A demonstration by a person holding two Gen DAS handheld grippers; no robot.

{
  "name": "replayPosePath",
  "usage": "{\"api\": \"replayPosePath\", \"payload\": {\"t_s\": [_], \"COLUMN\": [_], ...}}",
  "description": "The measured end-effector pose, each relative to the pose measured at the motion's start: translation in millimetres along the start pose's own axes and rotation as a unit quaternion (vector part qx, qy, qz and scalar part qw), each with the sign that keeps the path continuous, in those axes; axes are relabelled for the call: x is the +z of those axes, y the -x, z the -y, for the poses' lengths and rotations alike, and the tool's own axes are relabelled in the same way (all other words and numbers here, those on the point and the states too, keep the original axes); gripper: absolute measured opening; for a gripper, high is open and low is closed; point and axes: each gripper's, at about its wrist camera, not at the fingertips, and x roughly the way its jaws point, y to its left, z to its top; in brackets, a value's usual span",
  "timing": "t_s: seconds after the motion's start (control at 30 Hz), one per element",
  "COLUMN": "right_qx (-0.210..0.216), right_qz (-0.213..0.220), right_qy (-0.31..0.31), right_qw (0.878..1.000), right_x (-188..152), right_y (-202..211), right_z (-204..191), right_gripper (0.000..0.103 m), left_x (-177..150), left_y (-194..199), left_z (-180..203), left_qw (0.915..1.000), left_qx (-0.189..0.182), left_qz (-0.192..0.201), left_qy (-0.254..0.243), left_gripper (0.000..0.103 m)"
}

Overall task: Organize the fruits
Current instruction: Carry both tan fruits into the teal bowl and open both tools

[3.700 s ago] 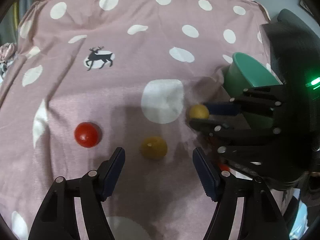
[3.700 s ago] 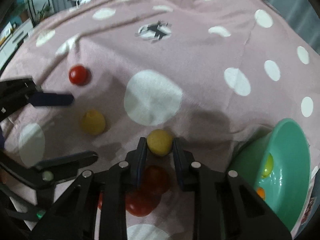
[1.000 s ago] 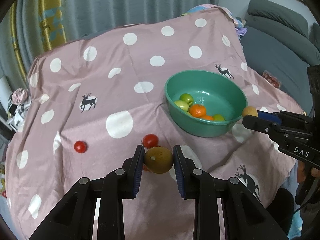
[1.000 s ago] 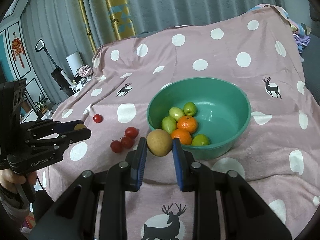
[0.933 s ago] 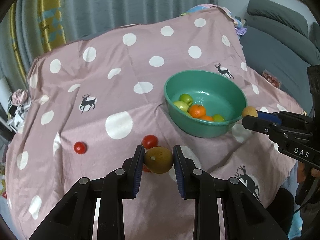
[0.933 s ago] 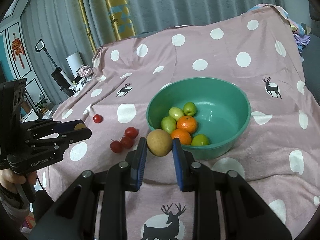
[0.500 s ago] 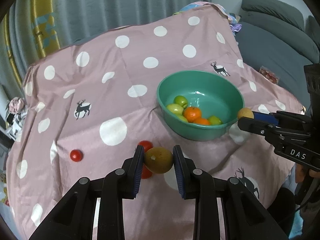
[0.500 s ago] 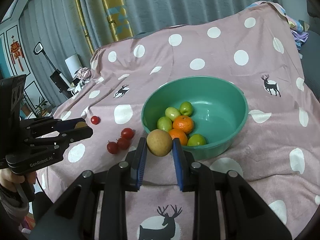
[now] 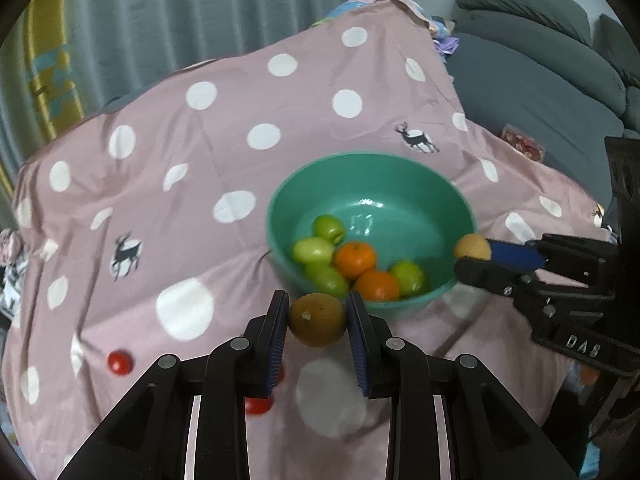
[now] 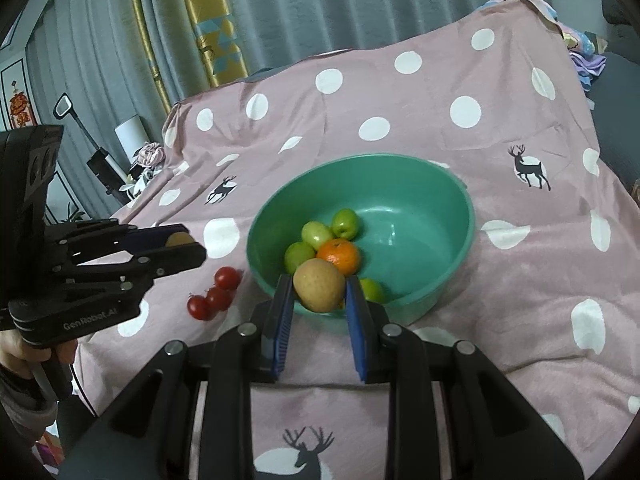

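Left gripper (image 9: 318,316) clamps a brown kiwi (image 9: 317,319) just before a green bowl (image 9: 400,172) of green and orange fruit on a pink dotted cloth (image 9: 240,120). At right, another gripper (image 9: 474,258) pinches a tan fruit (image 9: 472,246).

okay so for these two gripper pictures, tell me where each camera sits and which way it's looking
Left wrist: sits on the left gripper, looking forward and down along its fingers, which clamp a brown fruit, toward the green bowl; the right gripper enters from the right edge.
Right wrist: sits on the right gripper, looking down over its tan fruit into the bowl; the left gripper and a hand show at left.
Shared: bowl, its oranges and green fruits, polka-dot cloth, red tomatoes, each other's gripper.
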Motion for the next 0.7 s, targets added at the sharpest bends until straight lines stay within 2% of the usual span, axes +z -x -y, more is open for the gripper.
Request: {"api": "replayPosePath", "payload": {"t_s": [0.2,0.33,0.7], "right_qx": [-0.006,-0.021,-0.040], "right_qz": [0.003,0.006,-0.001], "right_qy": [-0.004,0.006,-0.003], "right_qw": [1.000,1.000,0.999], "right_x": [4.2,9.9,16.3], "right_y": [-9.1,-15.1,-30.9], "right_z": [9.8,13.0,28.6], "right_gripper": [0.027,0.027,0.029], "left_x": [19.7,27.1,27.0], "left_y": [-25.2,-45.4,-76.5], "left_z": [8.6,11.5,21.5], "left_qw": [0.9997,0.9998,0.9990], "left_qx": [-0.021,-0.015,-0.020], "left_qz": [-0.003,-0.015,-0.041], "left_qy": [-0.009,-0.007,-0.001], "left_gripper": [0.030,0.030,0.030]}}
